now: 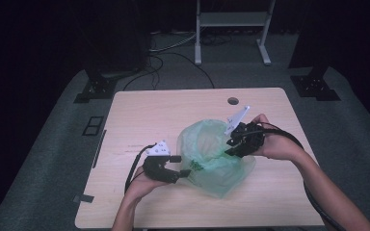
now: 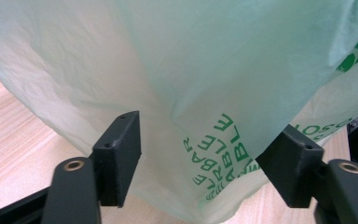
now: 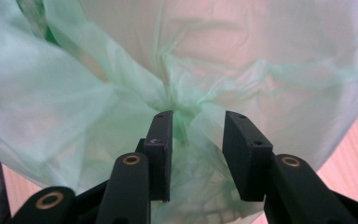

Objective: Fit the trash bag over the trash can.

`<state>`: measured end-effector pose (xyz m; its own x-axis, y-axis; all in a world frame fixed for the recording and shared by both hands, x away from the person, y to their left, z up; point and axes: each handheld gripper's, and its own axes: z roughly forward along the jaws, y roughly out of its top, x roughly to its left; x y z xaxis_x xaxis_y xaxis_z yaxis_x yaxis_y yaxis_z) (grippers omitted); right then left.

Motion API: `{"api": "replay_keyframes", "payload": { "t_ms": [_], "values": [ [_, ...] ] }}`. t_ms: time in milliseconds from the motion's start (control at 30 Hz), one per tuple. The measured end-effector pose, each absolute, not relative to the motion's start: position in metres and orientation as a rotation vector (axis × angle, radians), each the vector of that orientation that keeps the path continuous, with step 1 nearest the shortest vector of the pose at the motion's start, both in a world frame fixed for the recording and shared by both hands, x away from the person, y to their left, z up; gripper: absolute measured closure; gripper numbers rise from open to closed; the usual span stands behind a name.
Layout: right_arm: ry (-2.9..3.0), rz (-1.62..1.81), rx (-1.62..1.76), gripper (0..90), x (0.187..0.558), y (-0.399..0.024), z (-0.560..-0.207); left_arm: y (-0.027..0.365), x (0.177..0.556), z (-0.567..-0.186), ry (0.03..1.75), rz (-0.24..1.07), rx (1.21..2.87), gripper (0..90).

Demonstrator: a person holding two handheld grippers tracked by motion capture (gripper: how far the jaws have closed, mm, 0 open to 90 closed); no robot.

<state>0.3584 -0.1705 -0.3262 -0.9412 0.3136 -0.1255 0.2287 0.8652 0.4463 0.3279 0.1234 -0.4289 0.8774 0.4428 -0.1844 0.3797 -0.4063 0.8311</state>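
**Two grippers work a green plastic bag**

A thin green plastic bag [image 1: 212, 156] with green print lies crumpled on the wooden table [image 1: 139, 115], toward its near right. The left gripper [image 2: 205, 163] stands with jaws wide apart, the bag's printed edge hanging loose between them. The right gripper [image 3: 196, 149] straddles a gathered twist of film, its jaws parted and not pinching it.

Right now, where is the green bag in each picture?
High view: the bag lies mid-table, between both grippers.
Left gripper view: the bag hangs across the top, dipping between the open jaws.
Right gripper view: the bag bunches above and between the open jaws.
Shared landmark: the light wooden table.
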Motion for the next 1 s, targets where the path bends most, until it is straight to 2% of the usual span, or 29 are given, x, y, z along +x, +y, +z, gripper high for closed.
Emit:
{"api": "replay_keyframes", "payload": {
  "t_ms": [167,267,600,700,1000],
  "values": [
    [2.831,0.676,0.414,60.5,0.357,-0.175,-0.335,0.126,0.328,-0.428,0.595,0.090,2.038,25.8],
    [2.810,0.758,0.421,55.7,0.357,-0.178,-0.334,0.128,0.327,-0.428,0.610,0.096,2.033,20.0],
    [2.646,1.059,0.565,47.6,0.364,-0.202,-0.317,0.137,0.326,-0.421,0.611,0.130,2.010,17.0],
    [2.598,1.102,0.610,44.9,0.366,-0.211,-0.315,0.141,0.326,-0.420,0.633,0.141,2.001,11.5],
    [2.484,1.234,0.762,41.8,0.374,-0.238,-0.317,0.153,0.326,-0.419,0.673,0.165,1.980,8.4]
  ]
}}
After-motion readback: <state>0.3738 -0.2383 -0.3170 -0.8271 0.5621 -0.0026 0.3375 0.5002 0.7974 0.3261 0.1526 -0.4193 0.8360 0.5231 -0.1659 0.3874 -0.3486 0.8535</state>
